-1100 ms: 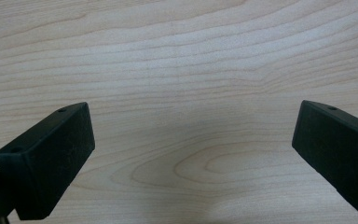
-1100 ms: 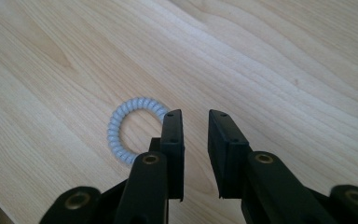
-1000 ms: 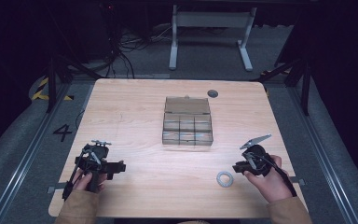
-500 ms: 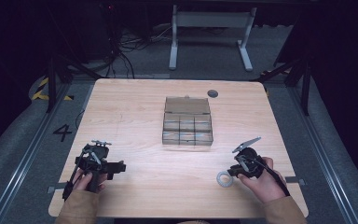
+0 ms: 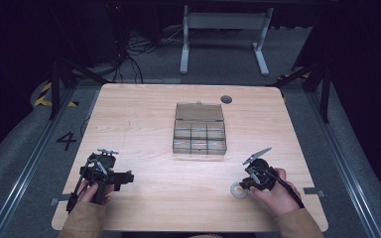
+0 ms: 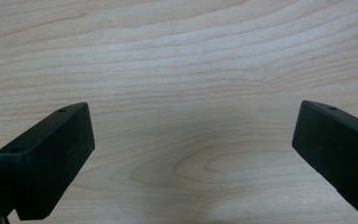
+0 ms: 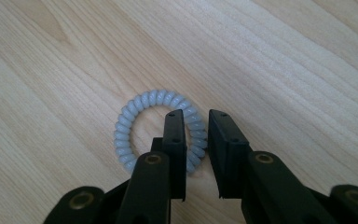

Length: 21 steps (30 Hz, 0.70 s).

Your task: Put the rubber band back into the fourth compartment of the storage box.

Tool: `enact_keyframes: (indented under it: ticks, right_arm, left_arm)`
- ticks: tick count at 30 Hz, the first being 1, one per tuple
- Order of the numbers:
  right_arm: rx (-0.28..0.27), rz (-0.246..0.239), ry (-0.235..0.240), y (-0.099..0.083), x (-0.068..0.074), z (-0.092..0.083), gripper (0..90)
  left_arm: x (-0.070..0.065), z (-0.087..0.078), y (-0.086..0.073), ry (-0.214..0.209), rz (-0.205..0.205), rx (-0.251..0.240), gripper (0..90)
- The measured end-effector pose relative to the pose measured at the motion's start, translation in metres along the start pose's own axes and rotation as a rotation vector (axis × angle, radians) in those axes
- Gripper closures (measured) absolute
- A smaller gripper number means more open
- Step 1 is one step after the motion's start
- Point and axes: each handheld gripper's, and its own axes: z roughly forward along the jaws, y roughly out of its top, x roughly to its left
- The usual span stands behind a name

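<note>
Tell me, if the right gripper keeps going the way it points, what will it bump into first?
Probably the pale blue spiral hair tie. The right gripper points down at the table, one jaw inside the ring and one outside, with the coil between them. How much height is left is unclear.

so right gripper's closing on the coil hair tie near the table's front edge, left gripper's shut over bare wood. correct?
Not quite: the left gripper is open, not shut. The left gripper view shows its jaws wide apart over bare table. The rest holds: the right gripper has its jaws straddling one side of the coil hair tie, nearly closed.
</note>
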Motion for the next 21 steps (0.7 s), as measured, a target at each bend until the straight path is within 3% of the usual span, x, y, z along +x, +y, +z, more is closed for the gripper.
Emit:
enact_keyframes:
  ticks: [21]
  right_arm:
    - [0.033,-0.051,-0.079,0.0031,0.0097,0.0050,80.5]
  left_arm:
    - [-0.0001,-0.0001,0.0000,0.000,0.001,0.002,0.0]
